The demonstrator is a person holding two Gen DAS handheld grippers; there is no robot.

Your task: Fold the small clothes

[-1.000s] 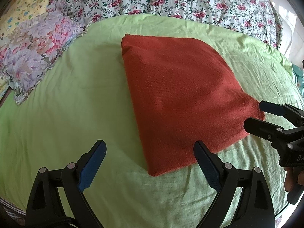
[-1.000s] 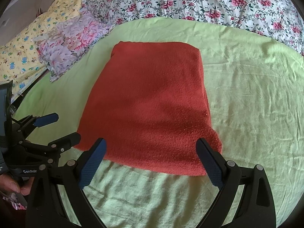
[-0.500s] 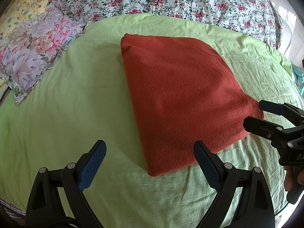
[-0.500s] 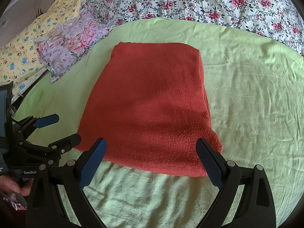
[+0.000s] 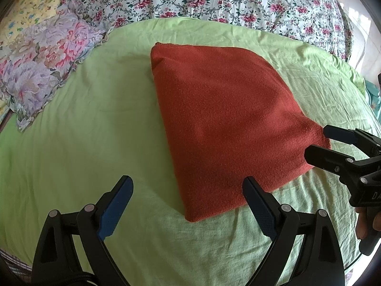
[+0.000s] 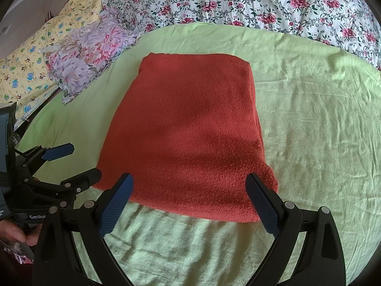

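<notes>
On the bed, over a wrinkled light green sheet (image 5: 95,143), I see the red folded cloth (image 5: 226,119) lying flat as a neat rectangle, roughly in the middle of the sheet. From the right wrist view the same cloth (image 6: 190,131) sits straight ahead of me, its near edge just past the fingertips.

My left gripper (image 5: 188,205) has its fingers spread wide and grips nothing; the near left corner of the cloth lies between and just beyond them. My right gripper (image 6: 189,202) is likewise spread wide with nothing in it, hovering at the cloth's near edge. In the left view I can also see the right gripper (image 5: 319,140) reaching in from the side, its fingers apart at the cloth's near right corner (whether they touch the fabric I cannot tell). In the right view the left gripper (image 6: 78,162) stands at the cloth's near left corner, fingers apart.

Around the work: a lilac flowered pillow (image 6: 90,54) lies on the sheet's far left, well apart from the cloth, with a yellow printed pillow (image 6: 35,66) beside it. A white quilt with pink roses (image 6: 238,0) runs along the far side of the bed.
</notes>
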